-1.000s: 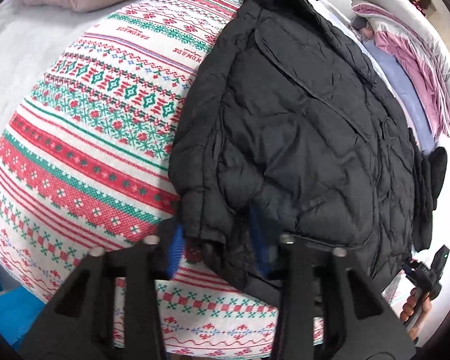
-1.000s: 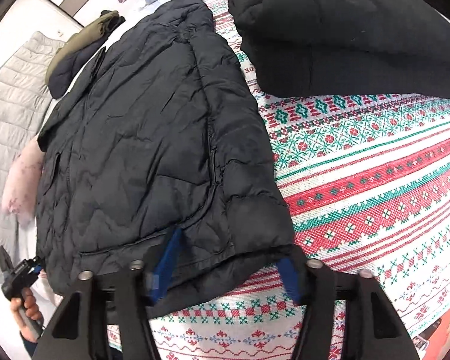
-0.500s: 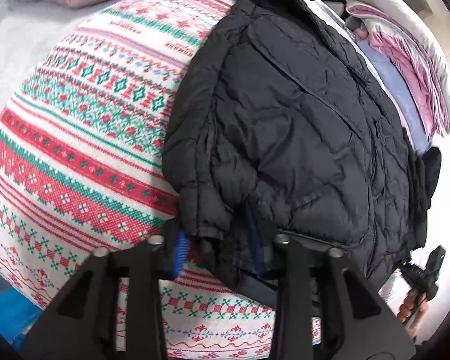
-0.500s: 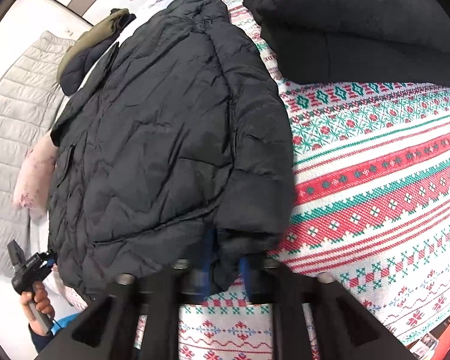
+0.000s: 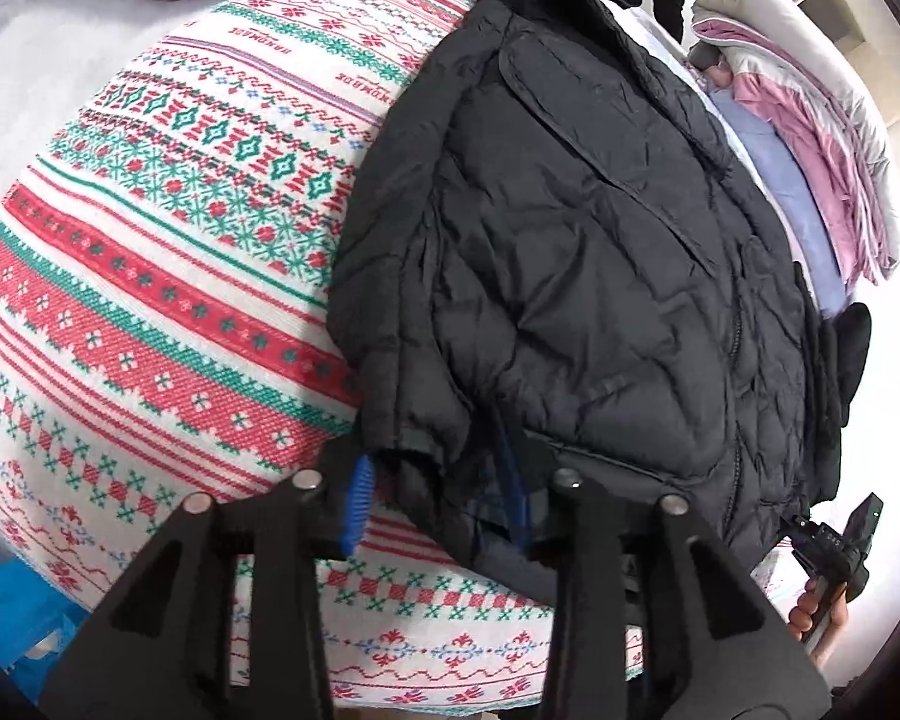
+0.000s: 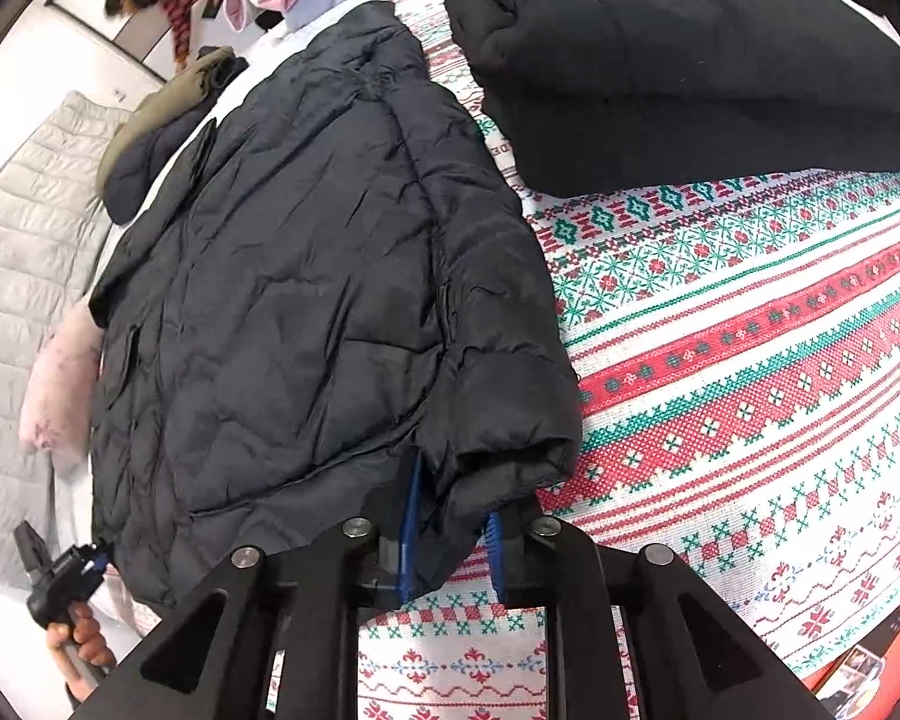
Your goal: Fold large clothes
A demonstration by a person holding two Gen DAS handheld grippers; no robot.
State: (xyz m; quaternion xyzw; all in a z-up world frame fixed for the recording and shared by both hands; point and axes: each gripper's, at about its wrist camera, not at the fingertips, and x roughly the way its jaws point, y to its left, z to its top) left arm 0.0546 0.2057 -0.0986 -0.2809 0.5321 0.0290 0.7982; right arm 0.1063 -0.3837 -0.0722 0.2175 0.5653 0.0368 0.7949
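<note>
- A black puffer jacket (image 5: 600, 276) lies spread on a red-and-green patterned blanket (image 5: 150, 276).
- The left gripper (image 5: 438, 504) pinches one hem corner.
- The right gripper (image 6: 450, 540) clamps the hem beside a cuff (image 6: 510, 456).

Black quilted jacket (image 5: 582, 252) lies flat on the patterned blanket (image 5: 150, 276), sleeves folded in along both sides, hem edge lifted slightly.
</note>
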